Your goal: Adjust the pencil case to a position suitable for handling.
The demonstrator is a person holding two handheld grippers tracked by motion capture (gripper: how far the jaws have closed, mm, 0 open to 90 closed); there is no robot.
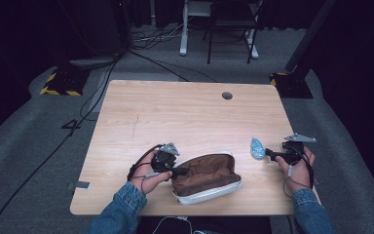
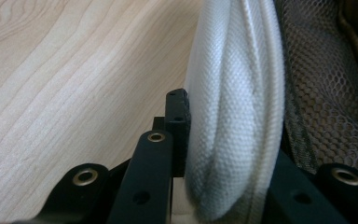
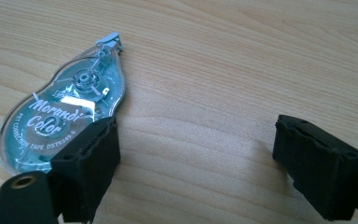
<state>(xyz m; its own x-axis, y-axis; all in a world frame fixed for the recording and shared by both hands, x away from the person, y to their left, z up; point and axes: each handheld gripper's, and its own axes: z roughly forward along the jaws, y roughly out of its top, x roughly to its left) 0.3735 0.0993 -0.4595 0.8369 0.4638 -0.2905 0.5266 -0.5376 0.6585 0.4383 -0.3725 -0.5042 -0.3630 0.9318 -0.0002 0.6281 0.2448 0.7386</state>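
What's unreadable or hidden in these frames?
- Pencil case inside: the high view is too dim and small to show any contents; in the left gripper view the white rim and mesh lining block it.
- Left claw: far jaw mostly behind the rim fabric.
- Correction tape: lower end covered by a jaw of the right claw; too small for print in the high view.
- Zipper pull: not discernible.

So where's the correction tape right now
In the high view the correction tape lies flat on the table near its right edge, just ahead of the open right gripper and to the right of the pouch.
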